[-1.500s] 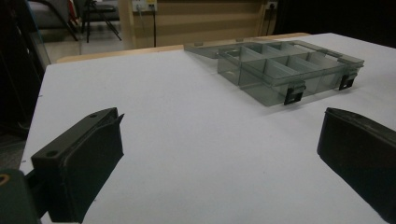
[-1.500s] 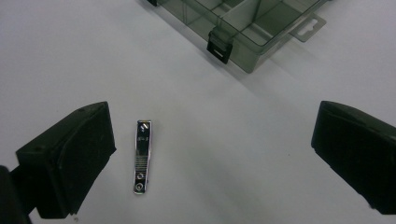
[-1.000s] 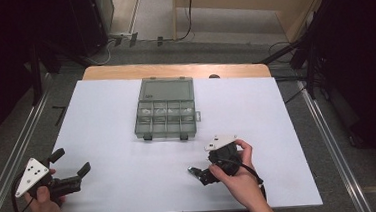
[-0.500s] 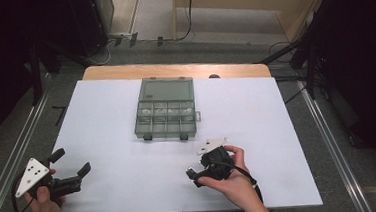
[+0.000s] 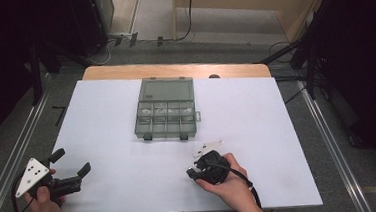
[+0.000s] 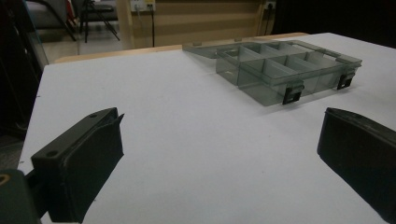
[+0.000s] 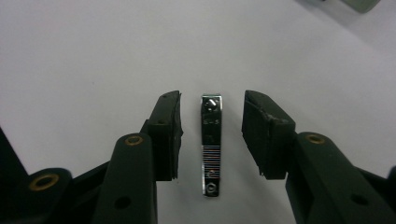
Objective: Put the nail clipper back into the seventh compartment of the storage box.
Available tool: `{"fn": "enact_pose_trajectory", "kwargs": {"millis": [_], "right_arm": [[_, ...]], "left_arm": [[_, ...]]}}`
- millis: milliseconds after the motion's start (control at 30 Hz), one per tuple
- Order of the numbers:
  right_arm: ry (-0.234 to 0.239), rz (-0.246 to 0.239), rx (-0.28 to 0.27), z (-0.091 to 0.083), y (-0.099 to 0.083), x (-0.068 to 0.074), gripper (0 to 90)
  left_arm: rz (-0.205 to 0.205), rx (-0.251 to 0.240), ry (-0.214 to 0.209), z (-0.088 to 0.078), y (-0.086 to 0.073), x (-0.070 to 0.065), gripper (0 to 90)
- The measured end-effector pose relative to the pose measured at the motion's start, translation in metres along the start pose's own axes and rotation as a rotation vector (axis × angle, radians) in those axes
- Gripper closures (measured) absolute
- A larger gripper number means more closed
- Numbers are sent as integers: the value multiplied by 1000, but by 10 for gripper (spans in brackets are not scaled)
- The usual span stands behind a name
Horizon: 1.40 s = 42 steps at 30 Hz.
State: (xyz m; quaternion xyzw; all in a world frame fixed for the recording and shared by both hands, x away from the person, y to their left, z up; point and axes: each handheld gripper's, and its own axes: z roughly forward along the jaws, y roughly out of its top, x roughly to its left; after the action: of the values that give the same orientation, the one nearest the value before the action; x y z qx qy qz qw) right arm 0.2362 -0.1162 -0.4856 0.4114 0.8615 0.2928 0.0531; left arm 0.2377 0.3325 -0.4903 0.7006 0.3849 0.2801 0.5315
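- Right gripper [image 7: 211, 135] near the desk's [image 5: 101, 112] front edge, right of centre — jaws partly apart, straddling a nail clipper [image 7: 211, 144], gap on both sides, nothing gripped.
- Nail clipper lies flat on the white desk between the jaws.
- Left gripper [image 5: 72, 168] at front-left corner — jaws wide apart, empty.
- Compartment box [image 5: 166, 113], lid open, sits toward the desk's far edge, centre.
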Motion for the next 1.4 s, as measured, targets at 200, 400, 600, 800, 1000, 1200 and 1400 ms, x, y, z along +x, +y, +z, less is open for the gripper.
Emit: {"fn": "enact_pose_trajectory", "kwargs": {"millis": [200, 400, 600, 800, 1000, 1200, 1400], "right_arm": [[-40, -26, -9, 7, 0, 4, 672], [-84, -53, -24, 12, -1, 7, 716], [-79, -58, -35, 16, -4, 7, 739], [-92, -61, -83, 19, -12, 8, 753], [-81, -29, -123, 19, -17, 7, 810], [-72, -9, -159, 16, -20, 5, 814], [-62, 5, -186, 9, -18, 1, 814]], "left_arm": [[1, 1, 0, 0, 0, 0, 0], [0, 1, 0, 0, 0, 0, 0], [1, 1, 0, 0, 0, 0, 0], [1, 4, -1, 0, 0, 0, 0], [1, 5, -1, 0, 0, 0, 0], [-1, 4, -1, 0, 0, 0, 0], [-2, 2, 0, 0, 0, 0, 0]]}}
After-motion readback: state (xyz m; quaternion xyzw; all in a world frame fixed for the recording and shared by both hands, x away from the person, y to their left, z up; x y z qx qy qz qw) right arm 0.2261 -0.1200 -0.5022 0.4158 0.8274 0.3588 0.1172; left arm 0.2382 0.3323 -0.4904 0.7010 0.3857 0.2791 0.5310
